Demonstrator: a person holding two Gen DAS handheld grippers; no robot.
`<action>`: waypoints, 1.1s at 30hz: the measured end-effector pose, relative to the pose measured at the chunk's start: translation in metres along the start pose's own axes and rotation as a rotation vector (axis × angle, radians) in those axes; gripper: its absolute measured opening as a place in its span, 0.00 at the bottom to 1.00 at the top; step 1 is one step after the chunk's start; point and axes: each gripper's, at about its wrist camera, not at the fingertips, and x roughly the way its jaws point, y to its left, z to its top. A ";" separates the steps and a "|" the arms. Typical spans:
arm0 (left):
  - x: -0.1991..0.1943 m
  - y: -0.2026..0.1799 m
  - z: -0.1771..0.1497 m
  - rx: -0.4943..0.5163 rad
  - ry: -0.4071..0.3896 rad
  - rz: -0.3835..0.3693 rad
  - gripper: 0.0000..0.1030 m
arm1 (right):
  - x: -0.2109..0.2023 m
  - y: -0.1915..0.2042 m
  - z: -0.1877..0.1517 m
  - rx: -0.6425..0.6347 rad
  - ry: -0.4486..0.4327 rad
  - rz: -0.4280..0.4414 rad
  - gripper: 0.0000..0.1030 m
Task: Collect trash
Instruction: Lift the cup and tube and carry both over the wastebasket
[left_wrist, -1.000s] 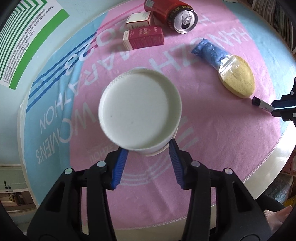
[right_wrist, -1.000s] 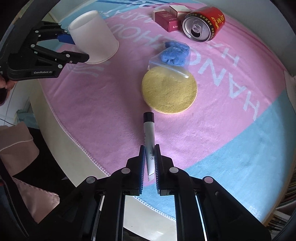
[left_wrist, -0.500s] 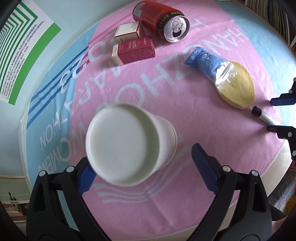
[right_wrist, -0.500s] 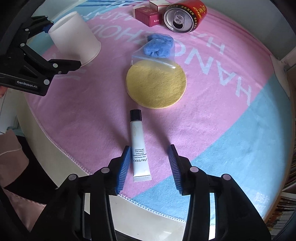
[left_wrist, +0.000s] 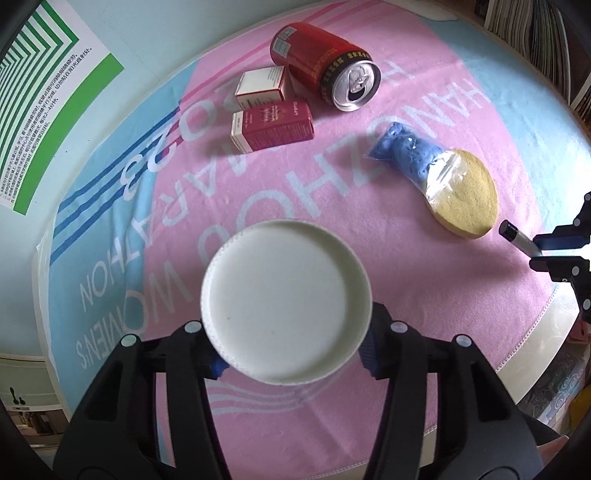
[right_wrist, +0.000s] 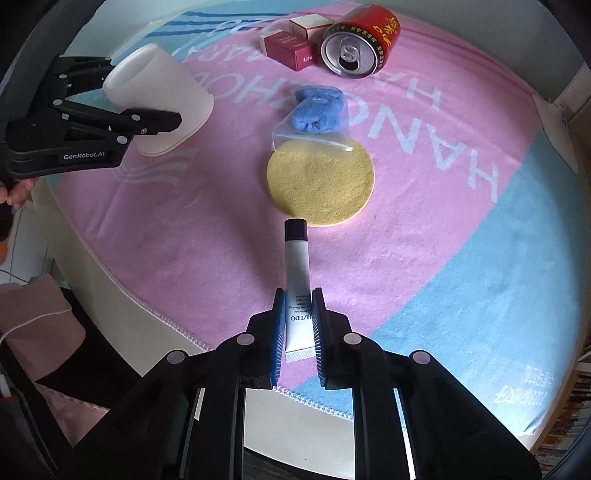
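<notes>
Cup (left_wrist: 286, 306): light, crushable; left gripper (left_wrist: 291, 354) closing around its wall at 6 o'clock. Right gripper (right_wrist: 298, 325) closing on soft tube (right_wrist: 297, 291).

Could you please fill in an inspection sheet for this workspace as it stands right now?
Surface: round table under a pink and light-blue printed towel.
Job's things: white paper cup, upside down; white squeeze tube with black cap; red drink can on its side; two small cartons, dark red and white; clear bag of blue material; round yellow sponge.
Clutter: nothing seen beyond those.
Grippers: left gripper closing, cup between its jaws; right gripper closing, tube between its pads.
Cables: nothing seen.
Surroundings: green-and-white printed sheet beside the towel; stacked papers past the table edge.
</notes>
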 end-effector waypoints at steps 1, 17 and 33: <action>-0.003 0.001 -0.001 0.002 -0.007 -0.002 0.49 | -0.004 0.000 0.000 0.007 -0.008 -0.002 0.15; -0.048 -0.026 -0.001 0.240 -0.136 -0.051 0.49 | -0.042 0.015 -0.038 0.176 -0.062 -0.096 0.15; -0.091 -0.182 -0.054 0.706 -0.222 -0.203 0.50 | -0.080 0.034 -0.187 0.563 -0.102 -0.201 0.15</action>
